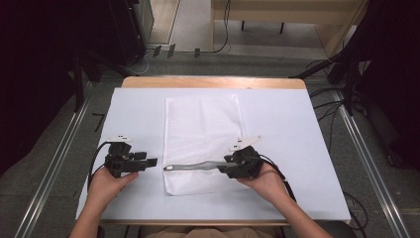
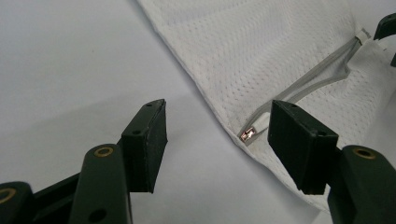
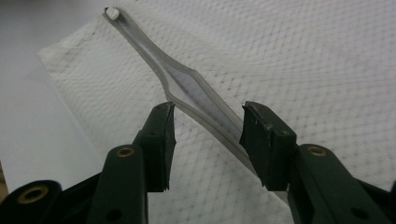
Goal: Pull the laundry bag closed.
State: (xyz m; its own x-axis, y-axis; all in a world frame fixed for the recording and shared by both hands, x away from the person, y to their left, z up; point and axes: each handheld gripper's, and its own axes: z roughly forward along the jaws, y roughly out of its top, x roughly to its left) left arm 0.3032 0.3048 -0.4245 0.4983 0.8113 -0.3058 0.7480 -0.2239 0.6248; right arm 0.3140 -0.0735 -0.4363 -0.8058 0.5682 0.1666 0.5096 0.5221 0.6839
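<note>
Right gripper view: zipper [image 3: 196, 93] lies between the released right gripper [image 3: 208, 140], seemingly untouched.

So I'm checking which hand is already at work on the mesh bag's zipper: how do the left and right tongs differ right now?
The left tongs sit off the mesh bag, over the white table cover, while the right tongs sit over the bag. The left tongs point toward the zipper's metal pull end from the side; the right tongs straddle the zipper's gaping part. Both stand open, gripping nothing.
</note>
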